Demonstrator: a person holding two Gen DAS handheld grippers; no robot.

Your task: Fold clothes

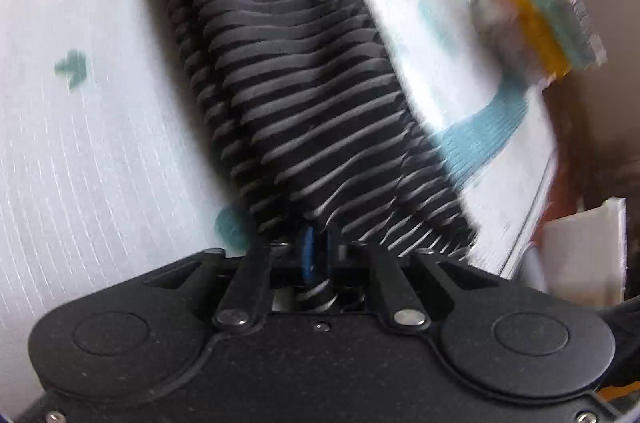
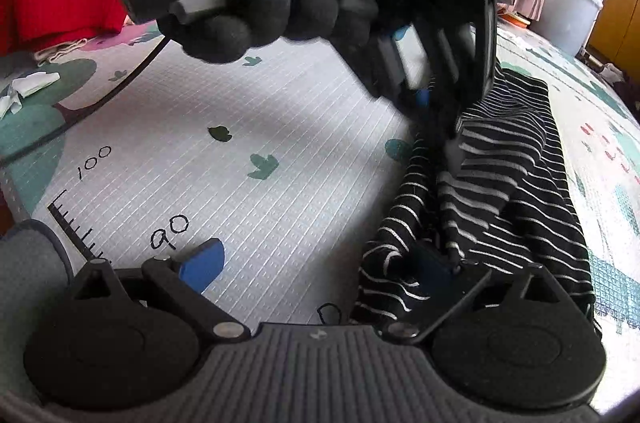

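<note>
One large white quilted play mat (image 2: 280, 151), printed with teal shapes and a hand-drawn ruler, covers the surface and gives the clothes a flat place to be folded. On it, from about three to five o'clock in the right wrist view, lies the black cotton garment with thin white stripes (image 2: 516, 183), bunched into a long band, seemingly partly folded.

The left gripper (image 1: 318, 255), held in a black-gloved hand (image 2: 280, 3) at twelve o'clock in the right wrist view, has its blue-padded fingers nearly shut, pinching one end of the striped cloth, probably to lift and carry that end over.

The right gripper (image 2: 316, 271) stands wide open: its right finger (image 2: 432, 275) touches the cloth's near edge, its left finger (image 2: 202, 265) sits over bare mat, holding nothing, likely poised to anchor it.
</note>
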